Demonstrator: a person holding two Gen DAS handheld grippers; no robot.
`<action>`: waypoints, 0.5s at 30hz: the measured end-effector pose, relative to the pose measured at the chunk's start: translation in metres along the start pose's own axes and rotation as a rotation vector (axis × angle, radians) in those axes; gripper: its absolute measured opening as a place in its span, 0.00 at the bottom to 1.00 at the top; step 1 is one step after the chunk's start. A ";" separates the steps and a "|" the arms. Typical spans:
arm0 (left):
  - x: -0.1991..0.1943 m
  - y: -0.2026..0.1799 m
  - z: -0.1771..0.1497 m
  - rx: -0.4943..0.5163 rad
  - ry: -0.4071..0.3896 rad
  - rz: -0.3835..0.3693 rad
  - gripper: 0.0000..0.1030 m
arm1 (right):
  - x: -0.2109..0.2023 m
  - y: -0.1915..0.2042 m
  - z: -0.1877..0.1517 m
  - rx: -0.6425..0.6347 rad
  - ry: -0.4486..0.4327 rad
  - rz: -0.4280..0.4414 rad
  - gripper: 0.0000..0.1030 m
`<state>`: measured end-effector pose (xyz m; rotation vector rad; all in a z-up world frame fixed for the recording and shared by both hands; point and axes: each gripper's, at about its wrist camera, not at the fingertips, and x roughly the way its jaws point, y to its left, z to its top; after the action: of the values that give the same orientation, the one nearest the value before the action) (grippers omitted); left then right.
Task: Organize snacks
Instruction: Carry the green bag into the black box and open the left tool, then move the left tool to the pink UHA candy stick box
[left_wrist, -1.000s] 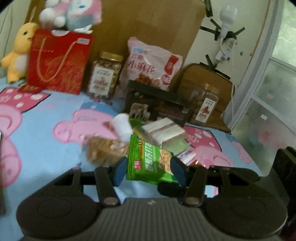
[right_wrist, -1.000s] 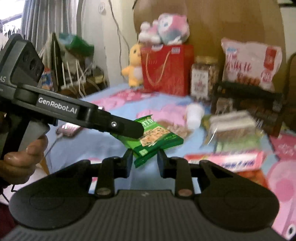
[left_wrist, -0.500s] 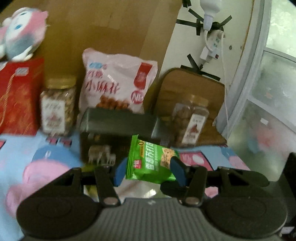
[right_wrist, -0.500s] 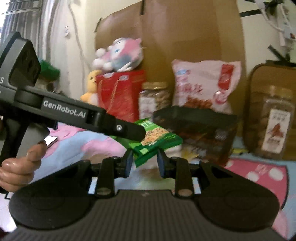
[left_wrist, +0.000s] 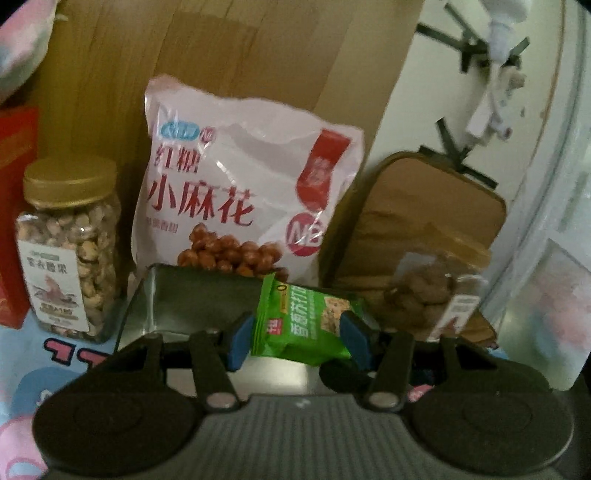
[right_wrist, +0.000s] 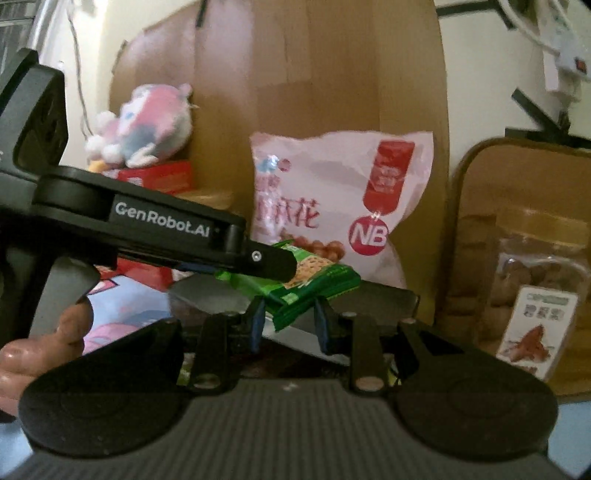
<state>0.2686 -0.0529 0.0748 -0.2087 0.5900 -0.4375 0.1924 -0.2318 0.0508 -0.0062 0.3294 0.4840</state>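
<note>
A green cracker packet (left_wrist: 303, 321) hangs in the air, and both grippers are shut on it. My left gripper (left_wrist: 297, 338) clamps it across its width between blue pads. My right gripper (right_wrist: 288, 323) pinches the packet's (right_wrist: 314, 277) near lower corner. In the right wrist view the left gripper's black finger (right_wrist: 266, 260) lies across the packet's top. The packet hovers at the near rim of an open dark metal box (left_wrist: 192, 291), which also shows just behind it in the right wrist view (right_wrist: 388, 295).
Behind the box lean a pink snack bag (left_wrist: 240, 192), a gold-lidded nut jar (left_wrist: 70, 251) on the left and a second jar (left_wrist: 432, 295) before a brown case (left_wrist: 417, 221) on the right. A red gift bag (left_wrist: 14, 221) and plush toy (right_wrist: 144, 125) stand left. A hand (right_wrist: 40, 354) grips the left handle.
Both grippers carried the green packet forward together, away from the loose snacks on the blue sheet and up to the dark box. The bag and jars now loom closer.
</note>
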 end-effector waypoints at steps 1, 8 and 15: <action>0.004 0.001 -0.001 0.001 0.006 0.005 0.49 | 0.005 -0.002 0.000 -0.001 0.007 -0.005 0.31; 0.021 0.004 -0.010 0.000 0.035 0.027 0.58 | 0.015 -0.006 -0.008 0.016 0.020 -0.030 0.42; -0.012 -0.009 -0.015 0.051 -0.032 0.016 0.63 | 0.002 -0.003 -0.007 0.023 -0.013 -0.043 0.50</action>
<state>0.2483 -0.0564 0.0715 -0.1620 0.5477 -0.4325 0.1937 -0.2345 0.0434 0.0125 0.3212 0.4375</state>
